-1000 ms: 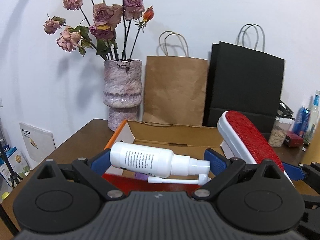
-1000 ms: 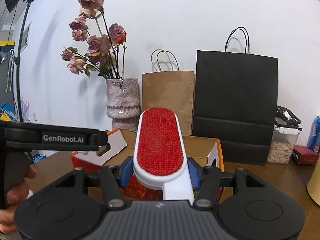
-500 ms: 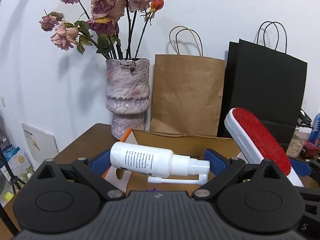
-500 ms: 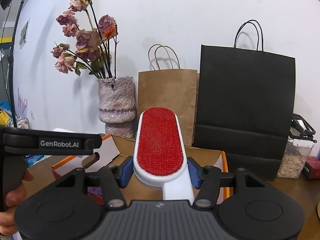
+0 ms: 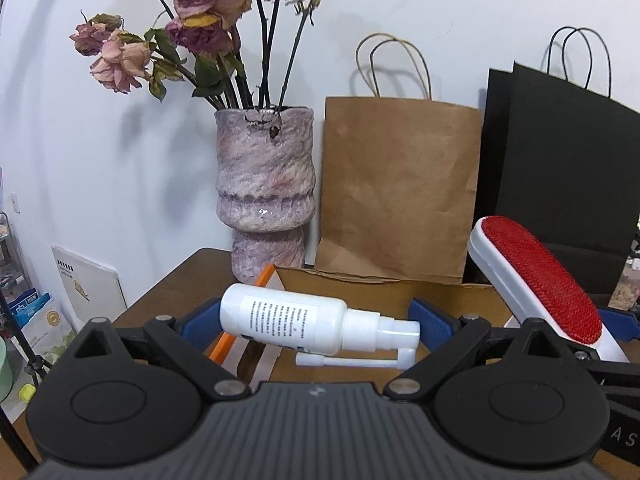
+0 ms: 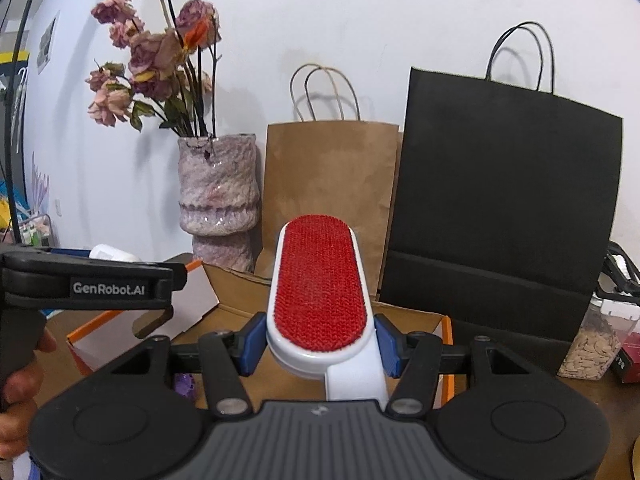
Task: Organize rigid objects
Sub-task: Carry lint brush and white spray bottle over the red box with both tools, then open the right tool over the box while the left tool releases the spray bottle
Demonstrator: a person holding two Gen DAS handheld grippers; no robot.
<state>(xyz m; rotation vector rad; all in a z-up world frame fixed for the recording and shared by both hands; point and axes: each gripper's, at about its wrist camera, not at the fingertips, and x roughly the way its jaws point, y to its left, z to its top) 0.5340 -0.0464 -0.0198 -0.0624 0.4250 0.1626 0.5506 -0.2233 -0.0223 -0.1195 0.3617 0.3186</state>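
Note:
My left gripper is shut on a white spray bottle, held sideways with its nozzle to the right, above an open cardboard box with orange edges. My right gripper is shut on a white lint brush with a red pad, held over the same box. The brush also shows at the right of the left wrist view. The left gripper body shows at the left of the right wrist view.
A pink stone vase of dried roses, a brown paper bag and a black paper bag stand behind the box against the white wall. A jar of seeds sits at the right on the brown table.
Both grippers have moved forward over the box toward the vase and bags, which now look larger. Both grips are unchanged.

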